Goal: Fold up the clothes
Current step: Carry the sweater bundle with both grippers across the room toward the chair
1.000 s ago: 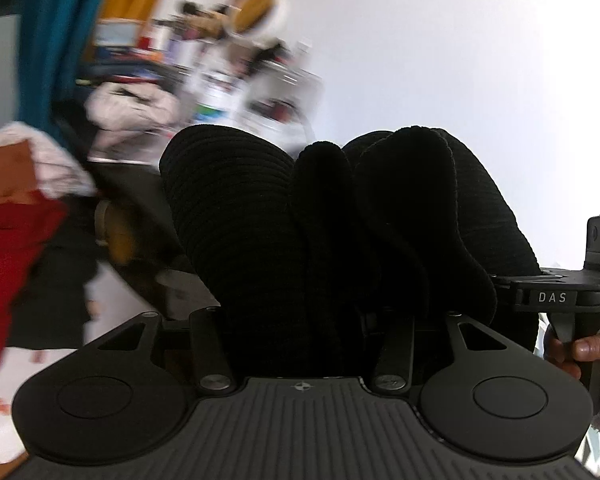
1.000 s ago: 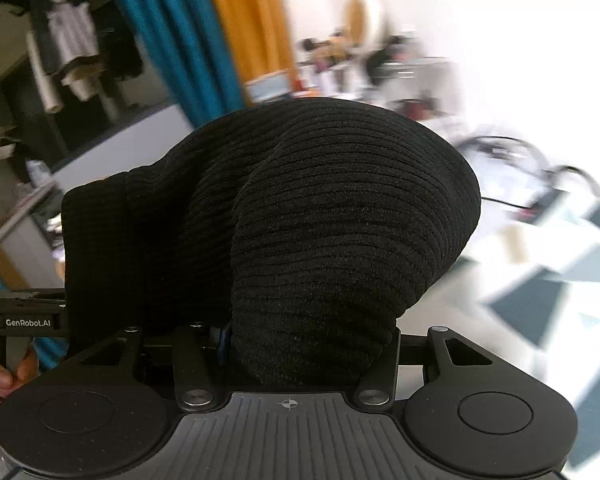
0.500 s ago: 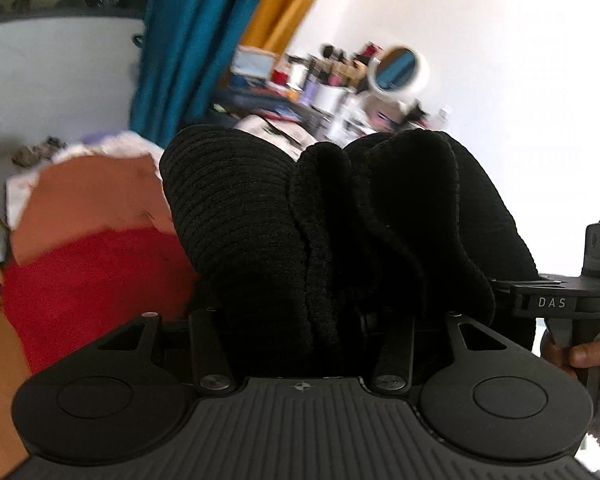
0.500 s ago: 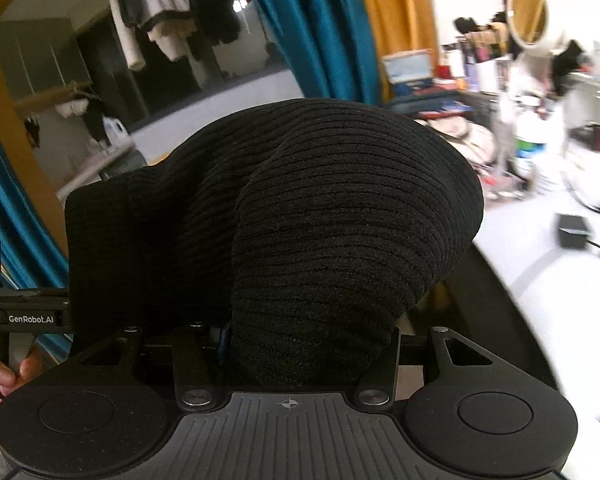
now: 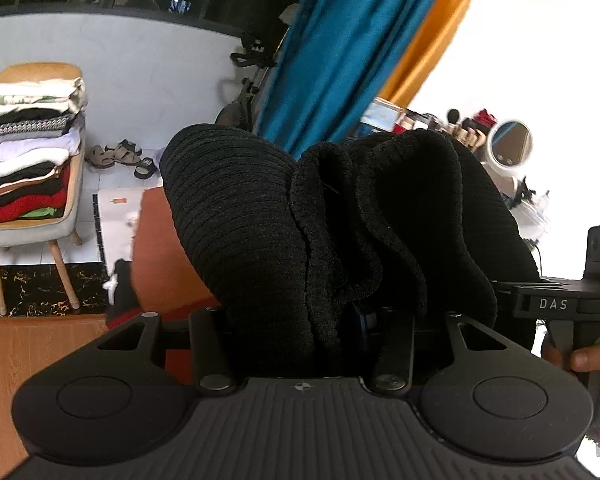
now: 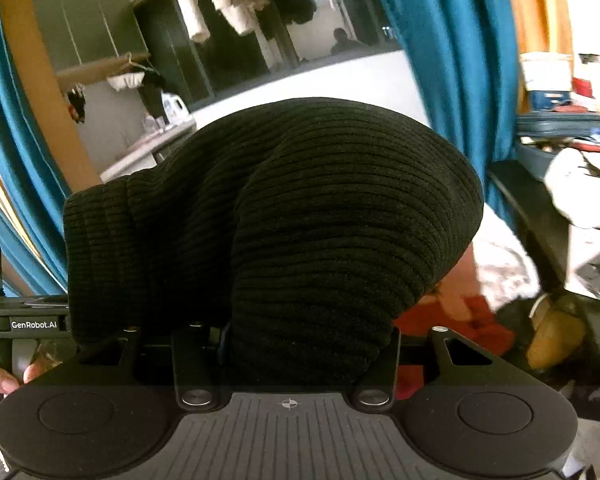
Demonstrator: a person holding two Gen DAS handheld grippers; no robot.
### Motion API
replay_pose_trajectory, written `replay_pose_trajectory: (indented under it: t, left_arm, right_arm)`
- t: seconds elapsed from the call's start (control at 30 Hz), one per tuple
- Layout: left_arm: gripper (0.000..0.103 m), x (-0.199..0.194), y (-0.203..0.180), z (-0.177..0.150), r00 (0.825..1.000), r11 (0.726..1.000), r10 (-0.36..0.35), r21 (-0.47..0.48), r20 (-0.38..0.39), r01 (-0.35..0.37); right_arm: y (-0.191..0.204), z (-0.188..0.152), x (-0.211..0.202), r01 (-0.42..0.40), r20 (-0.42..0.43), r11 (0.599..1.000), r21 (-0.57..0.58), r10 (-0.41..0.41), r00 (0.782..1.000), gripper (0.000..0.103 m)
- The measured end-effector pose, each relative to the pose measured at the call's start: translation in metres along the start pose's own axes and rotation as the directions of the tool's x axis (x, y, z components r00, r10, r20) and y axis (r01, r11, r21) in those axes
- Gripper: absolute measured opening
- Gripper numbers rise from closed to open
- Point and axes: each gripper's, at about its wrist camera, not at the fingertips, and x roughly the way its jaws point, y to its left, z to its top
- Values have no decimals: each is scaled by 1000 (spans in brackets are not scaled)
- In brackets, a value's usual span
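A black ribbed knit garment (image 5: 236,216) is bunched in thick folds and fills the middle of the left wrist view. My left gripper (image 5: 304,312) is shut on it, with the fingertips buried in the cloth. The same black knit (image 6: 340,208) bulges over my right gripper (image 6: 288,320), which is also shut on it with its tips hidden. The garment hangs in the air between the two. The right gripper's housing (image 5: 556,304) and a hand (image 5: 588,360) show at the right edge. The left gripper's housing (image 6: 24,324) shows at the left edge.
A chair (image 5: 40,232) at the left carries a tall stack of folded clothes (image 5: 28,152). Sandals (image 5: 116,154) lie on the tiled floor behind it. Orange-brown cloth (image 5: 160,248) lies below the garment. A teal curtain (image 5: 340,52) and a cluttered desk with a round mirror (image 5: 510,146) stand beyond.
Both grippers have swung sideways together with the black knit still in them. The background has passed from the white wall and desk to the curtain and the chair with the stack.
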Motion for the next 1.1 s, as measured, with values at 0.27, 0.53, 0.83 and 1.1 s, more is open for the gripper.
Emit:
replay_pose_trajectory:
  t: [0.27, 0.53, 0.83, 1.1]
  left_arm:
    - [47, -39, 160, 45, 997, 998, -57, 15, -47, 58]
    - [47, -73, 274, 78, 1000, 998, 1, -56, -30, -3]
    - [47, -46, 371, 130, 998, 992, 62, -107, -5, -62]
    - [48, 22, 469, 233, 979, 975, 189, -133, 80, -178]
  right_arm:
    - [152, 19, 125, 101, -37, 992, 74, -99, 994, 45]
    - [249, 53, 247, 46, -66, 998, 41, -43, 997, 45]
    - [286, 116, 377, -15, -101, 1000, -18, 13, 995, 45]
    - [291, 225, 541, -119, -29, 988, -103, 116, 993, 45]
